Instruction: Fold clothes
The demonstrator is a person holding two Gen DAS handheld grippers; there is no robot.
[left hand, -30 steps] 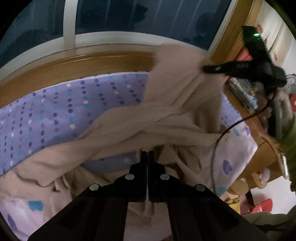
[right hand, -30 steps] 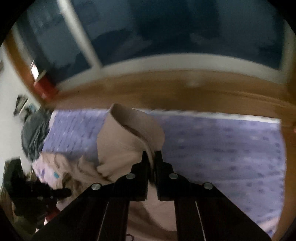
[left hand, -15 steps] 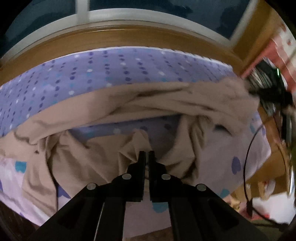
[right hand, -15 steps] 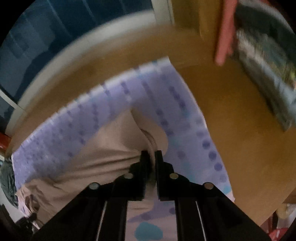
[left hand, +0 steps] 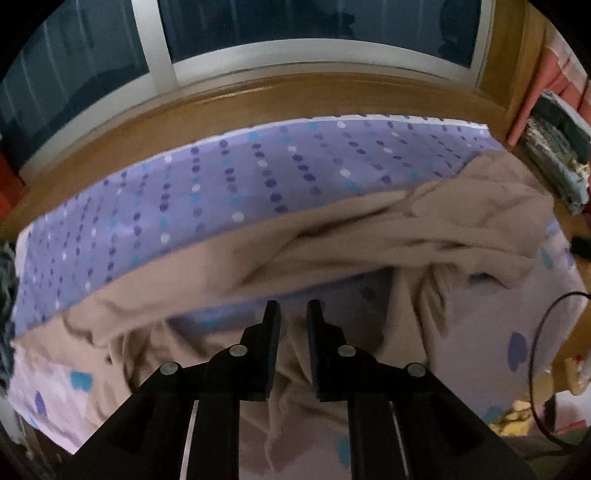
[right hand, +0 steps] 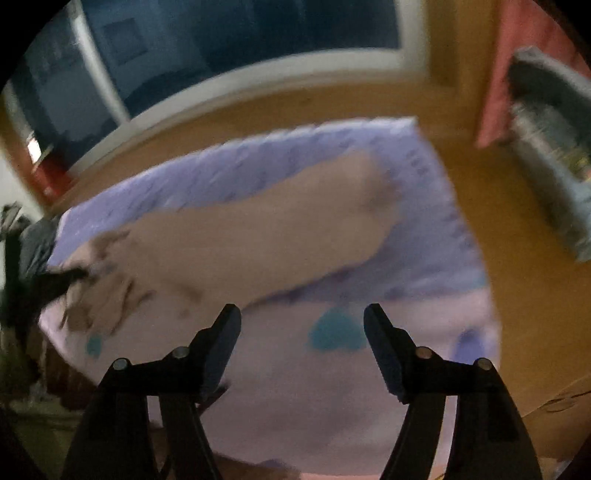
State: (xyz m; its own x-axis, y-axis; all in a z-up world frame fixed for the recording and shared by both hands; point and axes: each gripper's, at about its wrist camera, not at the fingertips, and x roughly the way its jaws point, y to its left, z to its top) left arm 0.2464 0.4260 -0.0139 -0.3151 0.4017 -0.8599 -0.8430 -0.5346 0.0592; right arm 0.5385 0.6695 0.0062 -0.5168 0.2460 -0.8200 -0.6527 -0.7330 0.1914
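Observation:
A beige garment (left hand: pixel 369 240) lies spread and rumpled across the purple dotted bed sheet (left hand: pixel 221 184). My left gripper (left hand: pixel 293 314) hovers over its near folds. Its jaws are opening and a narrow gap shows between them; the cloth in that gap lies loose on the bed, not pinched. In the blurred right wrist view the garment (right hand: pixel 258 236) stretches from the bed's far right corner toward the left. My right gripper (right hand: pixel 301 317) is drawn back over the pale near sheet (right hand: pixel 295 387), jaws opening wide with nothing between them.
A wooden ledge (left hand: pixel 258 99) and a dark window (left hand: pixel 295 29) run behind the bed. Stacked books (left hand: pixel 557 162) sit on a shelf at the right. A black cable (left hand: pixel 535 350) loops at the bed's right edge. Dark clothes (right hand: pixel 37 236) lie at the far left.
The right gripper carried the garment's end down to the bed's right side, let it go and pulled back. The left gripper lowered the near edge and its jaws have parted off the cloth.

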